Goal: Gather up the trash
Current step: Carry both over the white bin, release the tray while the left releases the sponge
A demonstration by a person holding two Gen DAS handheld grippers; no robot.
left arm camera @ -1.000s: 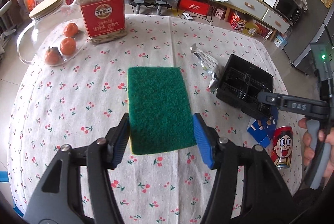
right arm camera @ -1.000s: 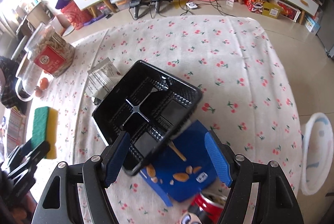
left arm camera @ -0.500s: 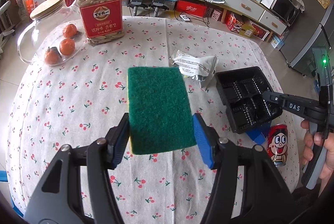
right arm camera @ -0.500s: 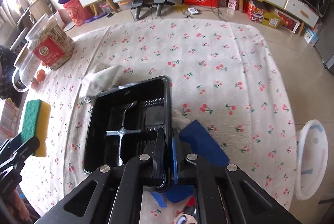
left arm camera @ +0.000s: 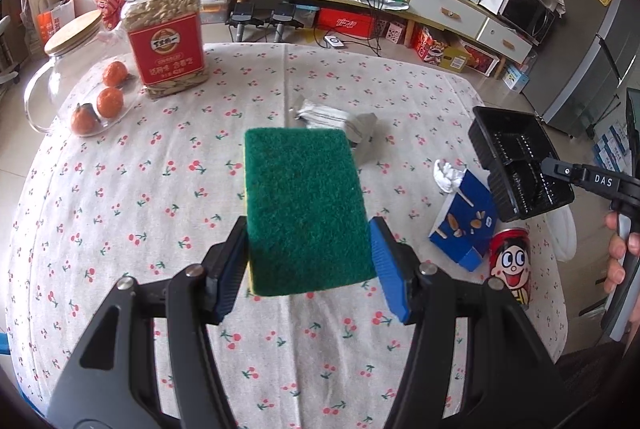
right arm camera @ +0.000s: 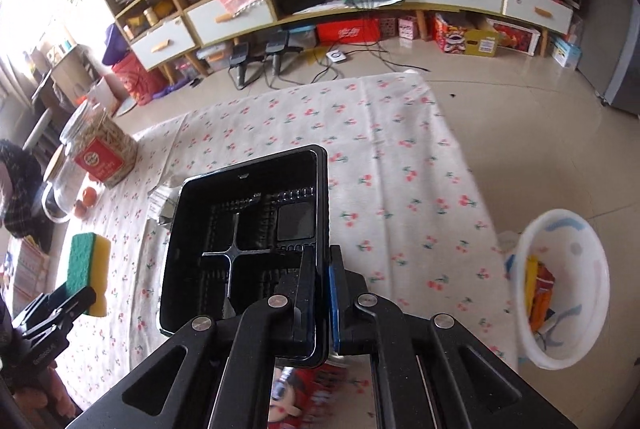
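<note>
Since earlier frame, black plastic compartment tray point(right arm camera: 248, 229) lifted off cherry-print tablecloth point(left arm camera: 160, 189), uncovering blue card point(left arm camera: 466, 217) with scraps. Right gripper point(right arm camera: 322, 293) jaws clamped on tray's wall. Left gripper point(left arm camera: 308, 265) pinches green-and-yellow scouring sponge point(left arm camera: 304, 205) between blue pads point(left arm camera: 390, 269).

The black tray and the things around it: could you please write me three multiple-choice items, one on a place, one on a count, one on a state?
1. Where is the white bin?
A. on the floor beside the table
B. on the table
C. on a shelf

2. How many oranges lie by the jar?
A. one
B. three
C. five

3. How is the black tray held?
A. lying flat on the cloth
B. inside the bin
C. pinched by its rim in the right gripper

Answers: 1 A, it stands past the table's edge; 2 B, three show in the left view; 3 C, the jaws clamp its wall and it hangs lifted.
</note>
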